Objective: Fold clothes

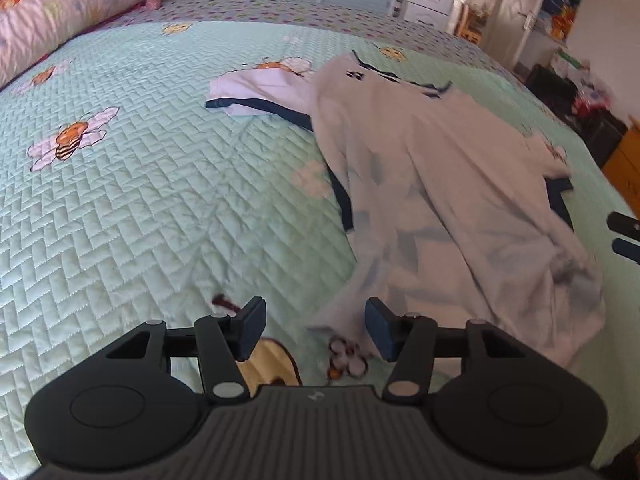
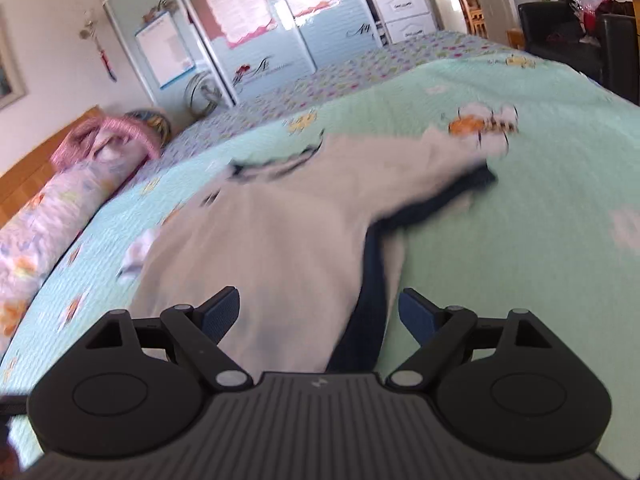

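A pale shirt (image 1: 440,168) with navy trim lies rumpled on the mint quilted bedspread (image 1: 160,200), one sleeve (image 1: 256,96) spread to the left. My left gripper (image 1: 316,330) hovers open over the shirt's near hem corner, its pads gripping nothing. The right gripper's fingertips (image 1: 626,236) show at the right edge, beside the shirt. In the blurred right wrist view the shirt (image 2: 288,232) stretches ahead, collar (image 2: 276,164) far, a navy-cuffed sleeve (image 2: 460,176) out to the right. My right gripper (image 2: 320,312) stands wide open above the cloth and its navy side seam.
A rolled pink floral quilt (image 1: 48,20) (image 2: 48,216) lies along the wooden headboard (image 2: 40,152). Sliding wardrobe doors (image 2: 240,40) and white drawers (image 1: 432,0) stand beyond the bed. A black chair (image 2: 560,36) with clutter stands past the bed's far corner.
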Demonstrator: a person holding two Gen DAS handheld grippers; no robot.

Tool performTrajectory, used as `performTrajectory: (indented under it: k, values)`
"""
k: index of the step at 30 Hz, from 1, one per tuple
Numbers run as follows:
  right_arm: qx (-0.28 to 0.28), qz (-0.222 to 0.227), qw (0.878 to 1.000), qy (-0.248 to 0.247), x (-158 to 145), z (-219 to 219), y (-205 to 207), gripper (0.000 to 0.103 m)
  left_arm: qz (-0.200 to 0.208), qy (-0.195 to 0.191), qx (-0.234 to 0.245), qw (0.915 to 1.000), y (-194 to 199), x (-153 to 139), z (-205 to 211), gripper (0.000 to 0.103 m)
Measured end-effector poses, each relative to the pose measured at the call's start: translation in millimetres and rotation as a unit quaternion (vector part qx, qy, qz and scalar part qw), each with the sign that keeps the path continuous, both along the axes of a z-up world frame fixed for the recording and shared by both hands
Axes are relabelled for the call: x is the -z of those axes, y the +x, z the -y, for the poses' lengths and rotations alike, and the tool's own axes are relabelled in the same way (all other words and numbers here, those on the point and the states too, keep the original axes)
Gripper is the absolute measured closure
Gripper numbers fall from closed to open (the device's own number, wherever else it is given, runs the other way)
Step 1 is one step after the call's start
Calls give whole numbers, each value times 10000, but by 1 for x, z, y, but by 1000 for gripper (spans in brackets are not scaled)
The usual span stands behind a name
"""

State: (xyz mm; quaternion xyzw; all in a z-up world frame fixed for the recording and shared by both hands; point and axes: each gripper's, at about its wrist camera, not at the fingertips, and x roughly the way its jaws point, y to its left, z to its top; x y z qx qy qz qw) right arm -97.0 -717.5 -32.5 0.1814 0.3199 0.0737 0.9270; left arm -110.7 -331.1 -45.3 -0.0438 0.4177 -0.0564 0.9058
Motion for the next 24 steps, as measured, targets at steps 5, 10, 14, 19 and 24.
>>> performTrajectory:
  k: [5, 10, 14, 19, 24]
  values:
    - [256, -527, 9977, 329, 8, -15, -47, 17, 322, 672, 281, 9968, -24, -1, 20, 45]
    - [194, -483, 9986, 102, -2, -35, -70, 22, 665, 997, 631, 9908, -38, 8, 25, 45]
    - [149, -537, 9984, 105, -6, -44, -78, 22, 843, 1379, 1078, 9809, -37, 16, 35, 45]
    - [-22, -699, 9975, -55, -3, -55, -86, 22, 1227, 2214, 1550, 9550, -35, 28, 47, 45]
    - [-24, -862, 9963, -64, 3, -57, -89, 22, 1116, 2474, 1777, 9459, -33, 36, 41, 45]
